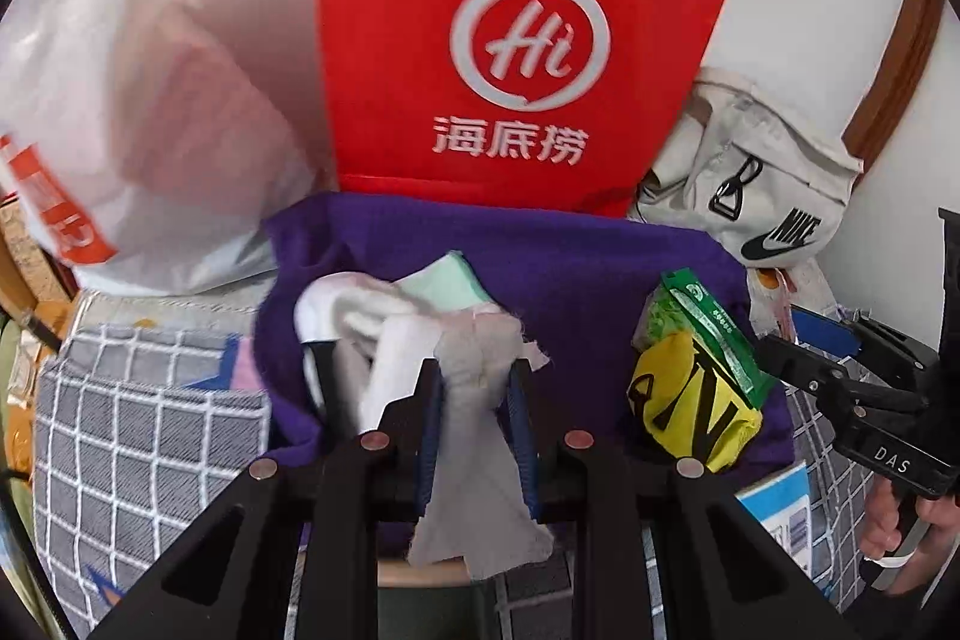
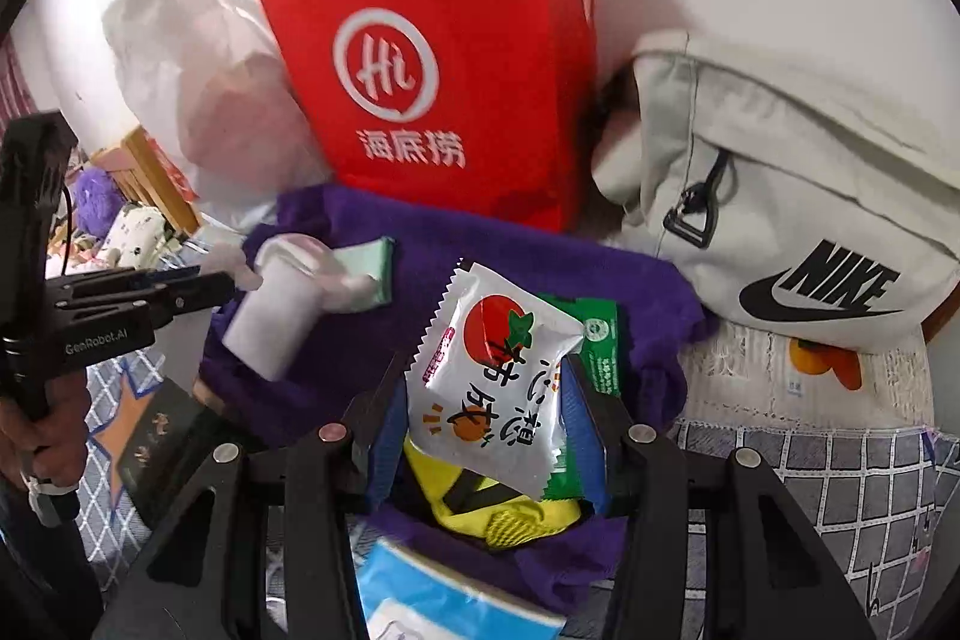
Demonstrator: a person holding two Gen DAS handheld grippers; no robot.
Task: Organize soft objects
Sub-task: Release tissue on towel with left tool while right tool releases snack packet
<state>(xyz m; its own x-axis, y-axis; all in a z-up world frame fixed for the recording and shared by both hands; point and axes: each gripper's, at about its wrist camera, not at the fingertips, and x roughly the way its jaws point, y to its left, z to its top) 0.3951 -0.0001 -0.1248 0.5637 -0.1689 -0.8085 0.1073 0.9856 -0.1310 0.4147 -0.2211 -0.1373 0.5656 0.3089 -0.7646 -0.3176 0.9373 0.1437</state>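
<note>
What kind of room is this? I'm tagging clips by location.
Probably a bedroom, with things laid out on a bed: a checked bedcover, a wooden frame by the wall, and a shopping bag and a sling bag leaning there.

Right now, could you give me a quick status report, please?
Left gripper shut on white cloth. Right gripper shut on snack packet. Both over purple cloth. Red bag stands behind.

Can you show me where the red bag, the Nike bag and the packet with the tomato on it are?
red bag [image 2: 420, 58]: right wrist view, on its white round logo.
Nike bag [image 2: 822, 280]: right wrist view, on the black lettering.
tomato packet [image 2: 492, 376]: right wrist view, on its white front.
</note>
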